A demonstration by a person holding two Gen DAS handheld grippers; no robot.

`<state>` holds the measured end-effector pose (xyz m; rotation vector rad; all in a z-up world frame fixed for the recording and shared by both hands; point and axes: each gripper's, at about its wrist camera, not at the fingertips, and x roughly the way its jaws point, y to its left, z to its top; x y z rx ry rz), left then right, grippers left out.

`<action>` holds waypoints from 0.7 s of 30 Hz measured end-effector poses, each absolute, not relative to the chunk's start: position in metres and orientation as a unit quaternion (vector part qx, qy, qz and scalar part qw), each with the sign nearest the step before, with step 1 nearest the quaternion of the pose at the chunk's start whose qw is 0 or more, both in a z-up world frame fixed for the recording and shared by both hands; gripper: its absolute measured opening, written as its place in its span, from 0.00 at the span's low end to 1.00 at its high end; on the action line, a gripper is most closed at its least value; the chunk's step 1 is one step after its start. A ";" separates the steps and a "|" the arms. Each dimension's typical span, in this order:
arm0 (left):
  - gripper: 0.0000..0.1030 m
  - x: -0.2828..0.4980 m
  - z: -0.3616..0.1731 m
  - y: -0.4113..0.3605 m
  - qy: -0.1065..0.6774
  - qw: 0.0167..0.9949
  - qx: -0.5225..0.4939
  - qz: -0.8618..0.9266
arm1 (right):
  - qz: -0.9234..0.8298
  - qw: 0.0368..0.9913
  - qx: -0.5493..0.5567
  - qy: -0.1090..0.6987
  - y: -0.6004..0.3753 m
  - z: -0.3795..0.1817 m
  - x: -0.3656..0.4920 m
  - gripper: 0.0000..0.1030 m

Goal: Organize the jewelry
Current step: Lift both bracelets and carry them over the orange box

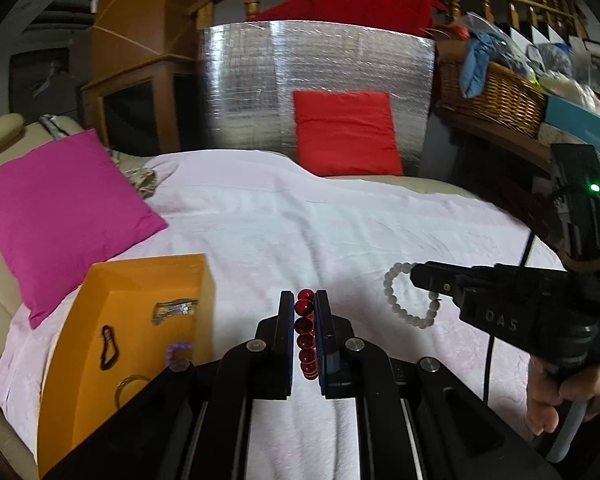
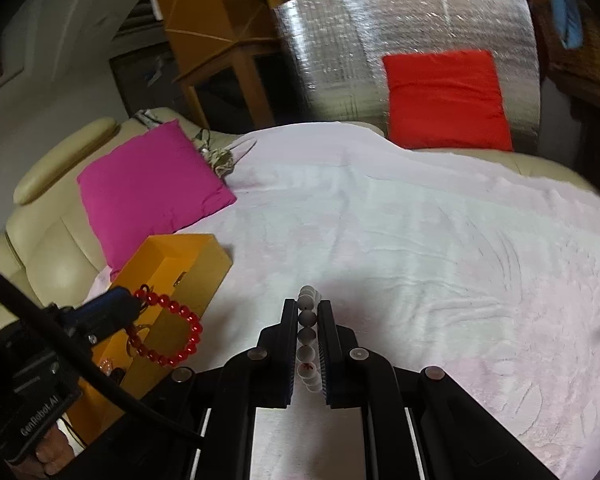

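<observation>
My left gripper [image 1: 305, 300] is shut on a red bead bracelet [image 1: 306, 332], whose beads run in a line between the pads. From the right wrist view the same red bracelet [image 2: 168, 330] hangs as a loop from the left gripper [image 2: 138, 300], just in front of the orange box. My right gripper [image 2: 309, 304] is shut on a white bead bracelet [image 2: 307, 338]. In the left wrist view that white bracelet [image 1: 410, 296] dangles from the right gripper [image 1: 418, 276] above the pale pink cloth. The open orange box [image 1: 100, 308] lies at the left and holds several jewelry pieces.
A pale pink cloth [image 1: 300, 224] covers the sofa seat. A magenta cushion [image 1: 60, 216] lies behind the box, a red cushion [image 1: 346, 132] leans on a silver foil panel [image 1: 252, 80]. A wicker basket [image 1: 496, 96] sits on a shelf at right. A hand [image 1: 568, 400] grips the right handle.
</observation>
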<state>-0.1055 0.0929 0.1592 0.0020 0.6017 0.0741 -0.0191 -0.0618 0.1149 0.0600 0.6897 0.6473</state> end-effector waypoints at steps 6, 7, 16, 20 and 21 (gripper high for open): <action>0.09 -0.116 0.161 0.108 0.289 0.956 -0.017 0.055 | 0.318 0.899 -0.008 0.301 -0.042 0.131 -0.040 0.10; 0.09 -0.117 0.161 0.108 0.288 0.956 -0.017 0.057 | 0.319 0.900 -0.013 0.298 -0.040 0.133 -0.043 0.10; 0.09 -0.123 0.161 0.118 0.287 0.955 -0.029 0.076 | 0.320 0.908 -0.048 0.267 -0.027 0.144 -0.064 0.10; 0.09 -0.125 0.161 0.121 0.285 0.955 -0.032 0.081 | 0.317 0.911 -0.056 0.259 -0.025 0.147 -0.068 0.10; 0.10 -0.126 0.161 0.123 0.284 0.955 -0.034 0.084 | 0.318 0.911 -0.056 0.258 -0.025 0.148 -0.069 0.10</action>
